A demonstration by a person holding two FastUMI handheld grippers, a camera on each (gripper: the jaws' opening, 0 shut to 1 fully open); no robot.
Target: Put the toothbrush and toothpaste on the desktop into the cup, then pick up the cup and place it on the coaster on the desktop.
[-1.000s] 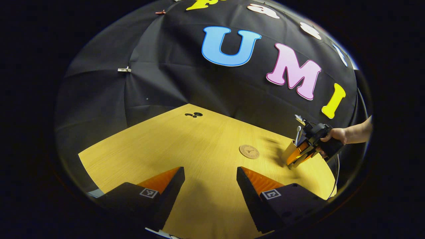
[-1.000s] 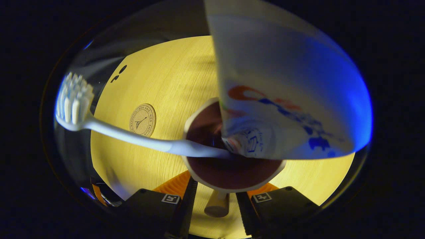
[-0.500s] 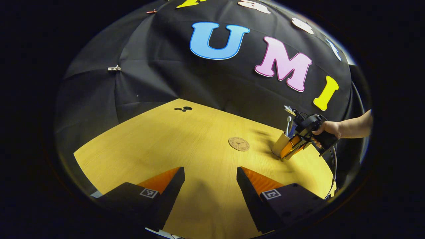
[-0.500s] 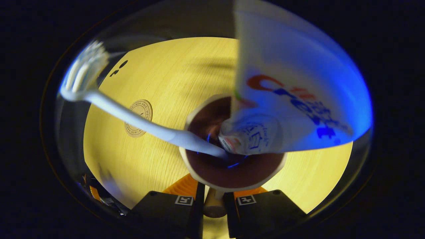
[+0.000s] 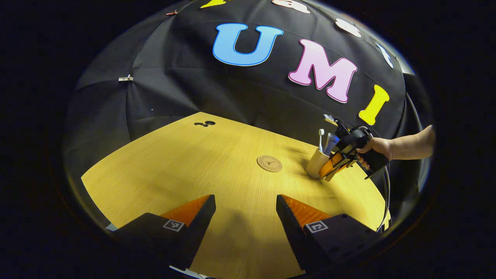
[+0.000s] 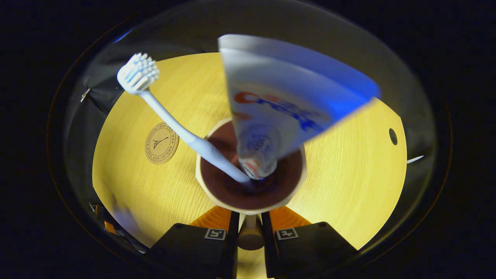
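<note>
Step in hand: the carry. The toothbrush (image 6: 170, 116) and toothpaste (image 6: 279, 112) already stand in the cup (image 6: 250, 205), so only the move to the coaster (image 6: 161, 142) is left.

Right hand-held gripper (image 6: 250, 236): both fingers are pinched onto the cup's handle, a narrow gap with the handle filling it. The cup sits directly ahead of the fingers, mouth toward the camera. The brush leans forward and left of the fingers, the tube forward and slightly right.

From the left gripper view, the right hand-held gripper (image 5: 334, 166) and the hand (image 5: 374, 149) holding it are far ahead and to the right, with the cup (image 5: 317, 164) at their tip. The coaster (image 5: 269, 163) lies just beside the cup, toward the left hand-held gripper's centre line.

Left hand-held gripper (image 5: 246, 211): jaws wide apart, nothing between them, low over the worktop (image 5: 201, 166).

Next move, as I judge it: a short sideways carry to the left of the right fingers, keeping the cup upright so the loose contents do not tip, then a centred set-down on the coaster.

Hard to make out: whether the cup's base touches the worktop or is lifted clear. The base is hidden behind the rim in the right gripper view and small in the left one. The tube's far end is blurred. Most of the handle is covered by the fingers.
</note>
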